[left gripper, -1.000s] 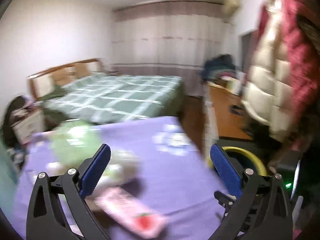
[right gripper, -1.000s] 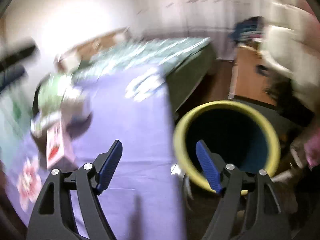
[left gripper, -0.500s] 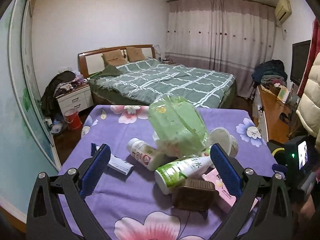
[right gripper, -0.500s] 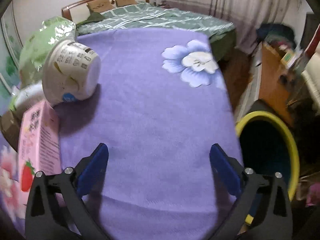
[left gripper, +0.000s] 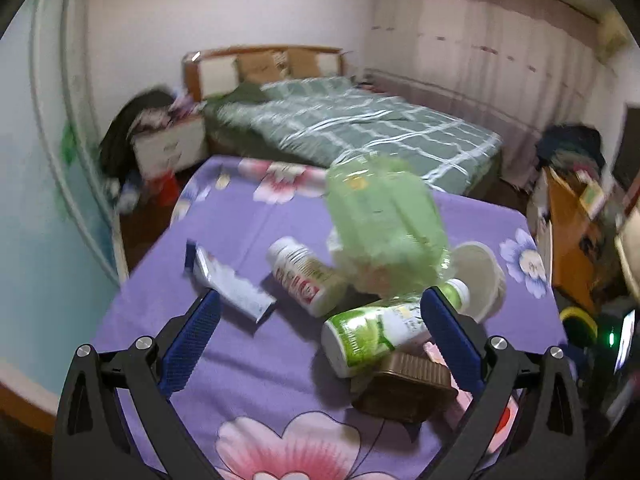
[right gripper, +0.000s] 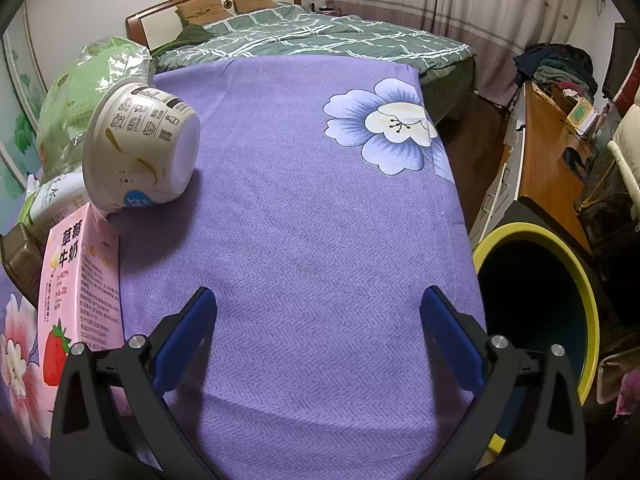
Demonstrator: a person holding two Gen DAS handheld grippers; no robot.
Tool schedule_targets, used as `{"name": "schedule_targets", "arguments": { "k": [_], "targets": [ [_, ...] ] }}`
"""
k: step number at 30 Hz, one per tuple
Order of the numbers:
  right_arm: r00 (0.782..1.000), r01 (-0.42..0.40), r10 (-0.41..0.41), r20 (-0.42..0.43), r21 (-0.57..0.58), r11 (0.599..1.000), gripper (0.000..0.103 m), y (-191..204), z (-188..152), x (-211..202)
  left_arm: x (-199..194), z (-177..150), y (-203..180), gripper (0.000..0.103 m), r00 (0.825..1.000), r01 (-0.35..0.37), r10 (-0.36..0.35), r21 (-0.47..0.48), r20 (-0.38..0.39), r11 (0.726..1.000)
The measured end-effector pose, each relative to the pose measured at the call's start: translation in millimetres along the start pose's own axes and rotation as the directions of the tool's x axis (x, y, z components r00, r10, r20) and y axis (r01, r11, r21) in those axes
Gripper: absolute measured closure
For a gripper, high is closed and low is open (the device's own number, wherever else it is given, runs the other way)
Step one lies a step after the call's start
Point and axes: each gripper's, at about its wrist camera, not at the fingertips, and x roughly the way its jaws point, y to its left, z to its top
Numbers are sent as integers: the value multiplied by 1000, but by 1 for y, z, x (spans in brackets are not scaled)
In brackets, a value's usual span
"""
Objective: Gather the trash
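Note:
A pile of trash lies on the purple flowered tablecloth (left gripper: 248, 364): a green snack bag (left gripper: 384, 224), a white bottle with a red label (left gripper: 306, 276), a green-labelled bottle (left gripper: 376, 332), a white paper bowl (left gripper: 480, 276), a brown box (left gripper: 404, 388) and a tube (left gripper: 232, 284). My left gripper (left gripper: 320, 340) is open above the near side of the pile. My right gripper (right gripper: 320, 332) is open over bare cloth (right gripper: 320, 208). The bowl (right gripper: 140, 148), a pink strawberry milk carton (right gripper: 80, 284) and the bag (right gripper: 88, 92) lie to its left. A yellow-rimmed bin (right gripper: 536, 300) stands to its right.
A bed with a green checked cover (left gripper: 360, 128) stands behind the table. A nightstand with clothes (left gripper: 168, 140) is at the left wall. A wooden desk with clutter (right gripper: 548, 148) is on the right, beside the bin.
Both grippers swung left from the bin side toward the table. The left view now faces the pile more closely, with motion blur. The right gripper's jaws opened wider a second ago and have barely moved since.

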Motion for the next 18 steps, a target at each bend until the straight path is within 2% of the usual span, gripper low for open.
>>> {"name": "schedule_targets", "arguments": {
  "k": [3, 6, 9, 14, 18],
  "targets": [
    [1000, -7, 7, 0, -1, 1000, 5, -1, 0, 0, 5, -2, 14, 5, 998, -55, 53, -79, -26, 995],
    [1000, -5, 5, 1, -2, 1000, 5, -1, 0, 1, 5, -4, 29, 5, 993, -118, 117, -138, -16, 983],
    [1000, -5, 5, 1, -3, 1000, 5, -1, 0, 1, 3, -2, 46, 5, 978, -203, 207, -173, 6, 964],
    [1000, -5, 5, 0, -3, 1000, 5, 0, 0, 1, 1, 11, 82, 5, 938, -329, 345, -227, 32, 917],
    [1000, -5, 5, 0, -3, 1000, 5, -1, 0, 1, 8, 20, 103, 5, 897, -429, 441, -245, -4, 870]
  ]
}}
